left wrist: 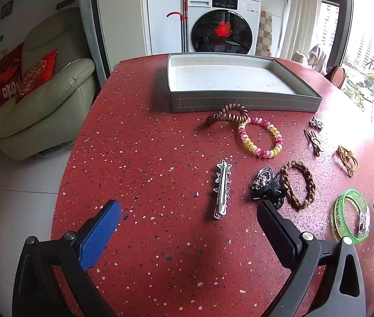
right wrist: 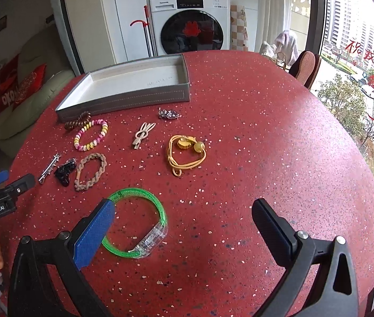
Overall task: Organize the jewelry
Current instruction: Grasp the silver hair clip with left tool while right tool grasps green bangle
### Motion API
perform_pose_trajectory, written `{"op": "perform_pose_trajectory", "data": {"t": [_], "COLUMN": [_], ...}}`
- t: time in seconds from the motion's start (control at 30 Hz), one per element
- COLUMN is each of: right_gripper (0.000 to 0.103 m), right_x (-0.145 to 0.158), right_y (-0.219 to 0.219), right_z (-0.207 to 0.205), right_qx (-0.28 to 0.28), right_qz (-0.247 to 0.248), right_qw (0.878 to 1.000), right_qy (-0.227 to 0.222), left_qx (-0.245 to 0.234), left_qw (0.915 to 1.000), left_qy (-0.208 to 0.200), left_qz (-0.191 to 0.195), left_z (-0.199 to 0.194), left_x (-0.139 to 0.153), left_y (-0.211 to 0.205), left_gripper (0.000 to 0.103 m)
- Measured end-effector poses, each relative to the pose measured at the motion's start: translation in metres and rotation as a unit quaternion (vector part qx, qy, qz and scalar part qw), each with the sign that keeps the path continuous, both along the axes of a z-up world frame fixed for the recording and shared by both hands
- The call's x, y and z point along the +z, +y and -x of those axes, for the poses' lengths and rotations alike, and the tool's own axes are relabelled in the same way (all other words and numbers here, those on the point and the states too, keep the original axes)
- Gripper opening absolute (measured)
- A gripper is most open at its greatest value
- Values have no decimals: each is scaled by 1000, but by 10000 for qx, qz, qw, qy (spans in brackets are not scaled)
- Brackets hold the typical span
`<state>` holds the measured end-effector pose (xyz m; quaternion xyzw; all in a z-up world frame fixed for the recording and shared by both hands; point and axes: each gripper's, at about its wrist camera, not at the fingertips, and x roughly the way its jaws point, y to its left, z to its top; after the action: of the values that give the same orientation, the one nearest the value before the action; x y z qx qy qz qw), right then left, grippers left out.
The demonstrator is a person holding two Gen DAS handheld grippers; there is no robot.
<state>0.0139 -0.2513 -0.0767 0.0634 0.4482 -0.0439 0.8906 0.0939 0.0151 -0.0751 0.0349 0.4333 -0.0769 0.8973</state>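
A grey tray (left wrist: 245,103) with a white lining stands at the table's far side, also in the right wrist view (right wrist: 123,100). Loose on the red table lie a silver star hair clip (left wrist: 221,189), a black claw clip (left wrist: 267,190), a brown braided band (left wrist: 299,185), a pink-yellow spiral tie (left wrist: 261,137), a brown spiral tie (left wrist: 229,115), a yellow cord tie (right wrist: 185,153), a beige clip (right wrist: 142,134) and a green bangle (right wrist: 136,222). My left gripper (left wrist: 189,212) is open, just short of the silver clip. My right gripper (right wrist: 184,215) is open, its blue finger (right wrist: 94,235) over the bangle's left side.
A small silver brooch (right wrist: 169,113) lies near the tray's right corner. The round table's edge (left wrist: 62,185) drops off at the left beside a green sofa (left wrist: 46,97). A washing machine (left wrist: 221,21) stands behind. A chair (right wrist: 305,68) is at the far right.
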Motion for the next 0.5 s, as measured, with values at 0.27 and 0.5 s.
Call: {"op": "perform_pose_trajectory", "data": {"t": [0.27, 0.5], "right_gripper": [94, 79], "right_x": [-24, -25], "right_y": [14, 26], "right_z": [-19, -21], "right_qx": [332, 553], "right_qz": [90, 311], "right_qw": [9979, 9957], "right_qy": [556, 668], "left_qx": [-195, -485], "left_qw": [9991, 9981], "left_qy": [375, 386], "left_qz": [-32, -15], "left_z": [-23, -26], "left_x": [-14, -13], "left_y": [-12, -24], "left_gripper": [103, 82]}}
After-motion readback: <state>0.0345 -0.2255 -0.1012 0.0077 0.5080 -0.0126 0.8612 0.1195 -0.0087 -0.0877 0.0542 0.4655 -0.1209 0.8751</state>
